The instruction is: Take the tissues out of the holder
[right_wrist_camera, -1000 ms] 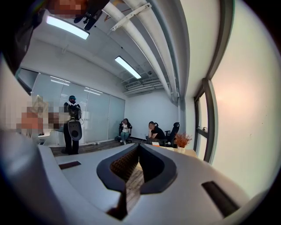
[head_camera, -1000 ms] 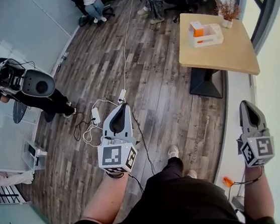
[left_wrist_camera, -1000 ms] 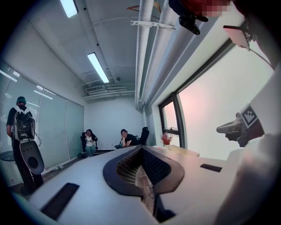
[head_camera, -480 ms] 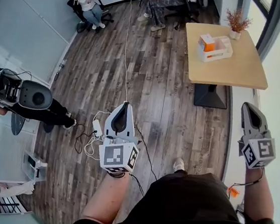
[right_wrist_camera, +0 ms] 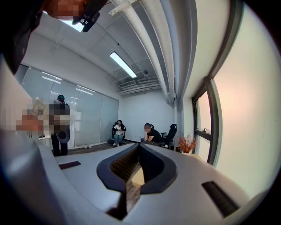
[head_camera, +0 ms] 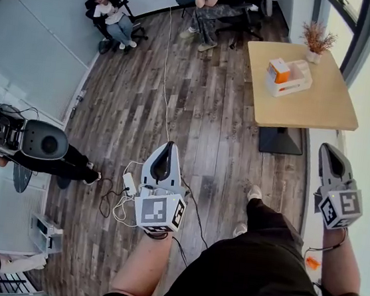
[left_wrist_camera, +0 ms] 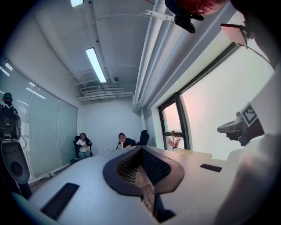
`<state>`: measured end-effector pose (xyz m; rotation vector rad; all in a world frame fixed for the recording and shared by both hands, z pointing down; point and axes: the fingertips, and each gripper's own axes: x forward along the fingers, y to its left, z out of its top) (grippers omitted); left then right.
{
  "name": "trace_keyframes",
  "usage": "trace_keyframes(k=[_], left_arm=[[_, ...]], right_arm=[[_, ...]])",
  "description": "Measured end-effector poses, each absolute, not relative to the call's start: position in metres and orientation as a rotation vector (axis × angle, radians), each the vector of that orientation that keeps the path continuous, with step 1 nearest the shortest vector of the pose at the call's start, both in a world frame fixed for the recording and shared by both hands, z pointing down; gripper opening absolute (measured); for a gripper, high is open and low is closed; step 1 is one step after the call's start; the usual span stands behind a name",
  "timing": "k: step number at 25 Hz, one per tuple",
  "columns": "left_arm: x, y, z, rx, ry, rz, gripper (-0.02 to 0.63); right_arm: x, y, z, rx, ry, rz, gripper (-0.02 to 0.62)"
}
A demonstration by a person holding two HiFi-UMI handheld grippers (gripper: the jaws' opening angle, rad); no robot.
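A light wooden counter [head_camera: 313,113] stands on the plank floor [head_camera: 209,113], well ahead of the right claw [head_camera: 328,151]. On it sits a white holder [head_camera: 297,87] with an orange pack [head_camera: 279,70] inside, and farther off a small potted plant [head_camera: 316,41].

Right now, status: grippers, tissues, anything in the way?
Left gripper shut, empty; right gripper shut, empty. Tissues in holder on table ahead, untouched. Wood floor between, cable lying left.

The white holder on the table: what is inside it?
An orange-and-white pack stands in the white holder, toward its left end. Whatever lies beneath the pack is covered by it.
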<state>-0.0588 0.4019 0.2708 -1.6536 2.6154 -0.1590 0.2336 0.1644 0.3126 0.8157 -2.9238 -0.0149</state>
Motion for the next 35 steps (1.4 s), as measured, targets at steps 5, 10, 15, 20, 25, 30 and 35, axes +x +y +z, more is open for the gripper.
trace_keyframes(k=[5,10,15,20,25,30,35], left_arm=[[-0.088,0.392,0.268,-1.62,2.622,-0.185,0.005],[-0.117,0.377,0.269,-1.585,2.641,-0.187,0.005],[-0.149,0.347,0.287,-1.553,2.686,-0.218,0.005],[-0.169,0.3,0.303,-1.542,2.707,-0.254,0.005],[-0.201,0.249,0.295,-1.552,2.7,-0.292,0.005],[-0.228,0.188,0.285,-1.564,2.675,-0.323,0.005],[-0.25,0.12,0.285,-1.584,2.645,-0.36,0.005]], right_arm=[[0.201,0.149,0.32,0.794,-2.924,0.011,0.005],[0.161,0.121,0.324,0.749,-2.932,0.011,0.005],[0.125,0.081,0.334,0.72,-2.936,0.007,0.005],[0.101,0.031,0.359,0.702,-2.941,0.056,0.005],[0.066,-0.019,0.359,0.716,-2.953,0.104,0.005],[0.037,-0.069,0.361,0.712,-2.956,0.127,0.005],[0.012,-0.128,0.365,0.726,-2.959,0.108,0.005]])
